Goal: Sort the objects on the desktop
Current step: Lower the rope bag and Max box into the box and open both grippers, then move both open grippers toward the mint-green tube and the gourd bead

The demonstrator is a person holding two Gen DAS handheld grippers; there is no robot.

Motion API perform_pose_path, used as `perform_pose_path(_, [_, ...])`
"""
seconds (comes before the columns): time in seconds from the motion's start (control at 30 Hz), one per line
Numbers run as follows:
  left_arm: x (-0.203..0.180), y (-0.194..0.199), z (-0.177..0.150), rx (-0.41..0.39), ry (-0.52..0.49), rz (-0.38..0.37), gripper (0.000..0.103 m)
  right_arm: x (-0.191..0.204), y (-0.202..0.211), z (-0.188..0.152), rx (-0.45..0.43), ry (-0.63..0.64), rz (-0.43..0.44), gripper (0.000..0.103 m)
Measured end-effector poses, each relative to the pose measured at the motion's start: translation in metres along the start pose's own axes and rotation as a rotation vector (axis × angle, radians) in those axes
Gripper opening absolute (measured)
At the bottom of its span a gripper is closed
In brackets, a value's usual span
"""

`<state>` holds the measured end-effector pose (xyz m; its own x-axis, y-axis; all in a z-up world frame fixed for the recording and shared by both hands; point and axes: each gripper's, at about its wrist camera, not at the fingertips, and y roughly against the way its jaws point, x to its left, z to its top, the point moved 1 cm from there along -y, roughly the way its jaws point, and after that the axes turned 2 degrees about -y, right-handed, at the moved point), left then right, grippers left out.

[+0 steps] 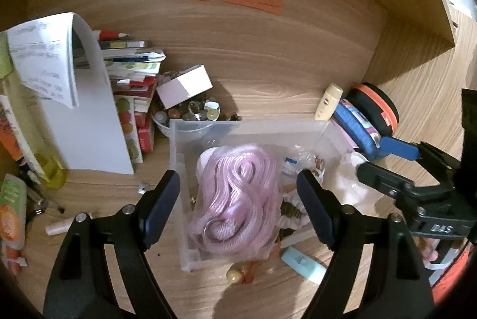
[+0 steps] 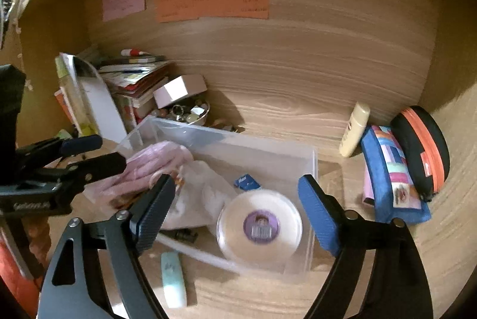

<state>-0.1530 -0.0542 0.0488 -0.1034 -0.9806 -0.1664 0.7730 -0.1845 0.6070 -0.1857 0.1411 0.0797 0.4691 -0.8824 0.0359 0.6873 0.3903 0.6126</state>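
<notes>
Cluttered wooden desk — both grippers, left and right, gape empty over the clear bin — lift clear before reaching for strays.

Dim warm light, fisheye-bent edges, dark corners, right view blurred

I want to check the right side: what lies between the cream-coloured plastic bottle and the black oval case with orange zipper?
A blue patchwork fabric pouch, seen in both wrist views.

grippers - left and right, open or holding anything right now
Left gripper: open, holding nothing, over the pink cord in the clear bin.
Right gripper: open, holding nothing, round tape box below it.
</notes>
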Motion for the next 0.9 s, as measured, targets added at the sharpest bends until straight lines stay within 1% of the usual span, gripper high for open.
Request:
perform_pose_path(0.2, [0.000, 0.016, -0.011, -0.003, -0.023, 0.040, 0.081, 0.007, 0.019, -0.013, -0.001, 0.024, 0.025, 0.083])
perform_pose_path(0.33, [0.000, 0.029, -0.023, -0.002, -0.049, 0.069, 0.087, 0.011, 0.028, -0.023, -0.001, 0.038, 0.036, 0.083])
perform_pose_path(0.4, [0.001, 0.035, -0.029, 0.002, -0.064, 0.087, 0.087, 0.012, 0.031, -0.028, 0.005, 0.034, 0.042, 0.085])
perform_pose_path(0.47, [0.002, 0.039, -0.034, 0.010, -0.073, 0.091, 0.088, 0.013, 0.032, -0.034, 0.020, 0.028, 0.054, 0.087])
perform_pose_path(0.53, [0.004, 0.043, -0.040, 0.028, -0.081, 0.086, 0.088, 0.014, 0.032, -0.038, 0.029, 0.025, 0.061, 0.087])
perform_pose_path(0.6, [0.005, 0.044, -0.048, 0.047, -0.091, 0.100, 0.088, 0.015, 0.029, -0.044, 0.049, 0.022, 0.063, 0.087])
perform_pose_path(0.77, [0.004, 0.036, -0.066, 0.114, -0.110, 0.089, 0.088, 0.021, 0.019, -0.060, 0.114, 0.028, 0.116, 0.087])
perform_pose_path(0.9, [-0.002, 0.026, -0.079, 0.155, -0.128, 0.086, 0.088, 0.028, 0.011, -0.075, 0.137, 0.075, 0.102, 0.087])
